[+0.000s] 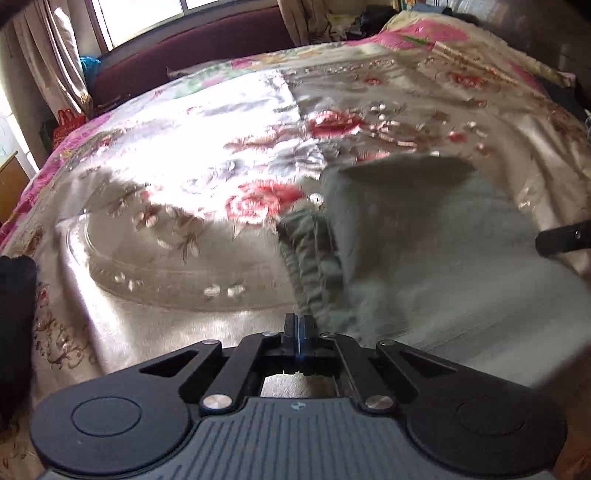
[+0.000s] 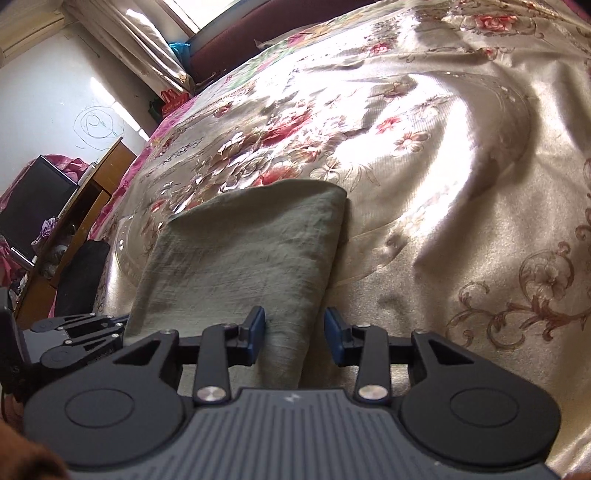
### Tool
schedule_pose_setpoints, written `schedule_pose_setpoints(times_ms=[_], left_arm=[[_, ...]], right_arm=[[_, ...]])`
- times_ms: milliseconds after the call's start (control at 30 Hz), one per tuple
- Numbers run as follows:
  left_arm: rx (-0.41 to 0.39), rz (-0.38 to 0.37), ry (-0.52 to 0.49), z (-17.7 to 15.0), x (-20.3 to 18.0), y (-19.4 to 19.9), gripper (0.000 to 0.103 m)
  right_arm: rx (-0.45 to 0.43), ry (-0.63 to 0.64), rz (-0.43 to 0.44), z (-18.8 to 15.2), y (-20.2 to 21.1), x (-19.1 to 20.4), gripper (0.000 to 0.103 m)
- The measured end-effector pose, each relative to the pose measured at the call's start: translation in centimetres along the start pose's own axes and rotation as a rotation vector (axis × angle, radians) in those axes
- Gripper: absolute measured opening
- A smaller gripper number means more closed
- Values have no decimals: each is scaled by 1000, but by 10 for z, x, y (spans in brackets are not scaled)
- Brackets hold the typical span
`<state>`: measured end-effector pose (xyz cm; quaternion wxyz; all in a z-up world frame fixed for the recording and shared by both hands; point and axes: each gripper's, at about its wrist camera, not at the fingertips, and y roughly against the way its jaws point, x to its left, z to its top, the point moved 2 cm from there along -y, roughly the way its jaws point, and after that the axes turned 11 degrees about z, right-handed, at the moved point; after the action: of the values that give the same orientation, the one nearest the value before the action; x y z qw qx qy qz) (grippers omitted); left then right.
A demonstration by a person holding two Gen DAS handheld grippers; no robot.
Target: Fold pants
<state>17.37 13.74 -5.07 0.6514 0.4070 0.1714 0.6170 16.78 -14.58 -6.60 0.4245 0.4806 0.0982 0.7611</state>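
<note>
On the floral bed (image 2: 461,229), your left tongs (image 1: 300,325) pinch the pants (image 2: 243,251) mid-fold while your right tongs (image 2: 295,332) gape wide; next, probably lay the fold flat.

Premises: a home bedroom. A bed (image 1: 207,155) under a floral satin bedspread (image 2: 461,229) fills both views, with a maroon headboard (image 1: 192,48), curtained window (image 1: 147,14) and wooden desk (image 2: 99,177) alongside.
</note>
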Motion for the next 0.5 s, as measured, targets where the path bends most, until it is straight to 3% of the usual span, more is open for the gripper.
schedule_pose_setpoints(times_ms=[100, 200, 300, 367, 433, 500], left_arm=[[-2, -41, 89, -3, 15, 2, 18], [-45, -19, 109, 5, 25, 16, 18], [-86, -81, 137, 14, 27, 33, 31], [-112, -116, 139, 19, 22, 42, 46], [-131, -149, 104, 20, 9, 46, 54], [-115, -131, 29, 18, -9, 37, 59]], right_arm=[[18, 4, 16, 0, -7, 6, 39], [30, 19, 8, 1, -16, 11, 42], [30, 28, 4, 1, -21, 17, 46], [35, 68, -13, 0, -21, 22, 46], [38, 61, -19, -1, -19, 20, 46], [37, 39, -16, -1, -14, 15, 46]])
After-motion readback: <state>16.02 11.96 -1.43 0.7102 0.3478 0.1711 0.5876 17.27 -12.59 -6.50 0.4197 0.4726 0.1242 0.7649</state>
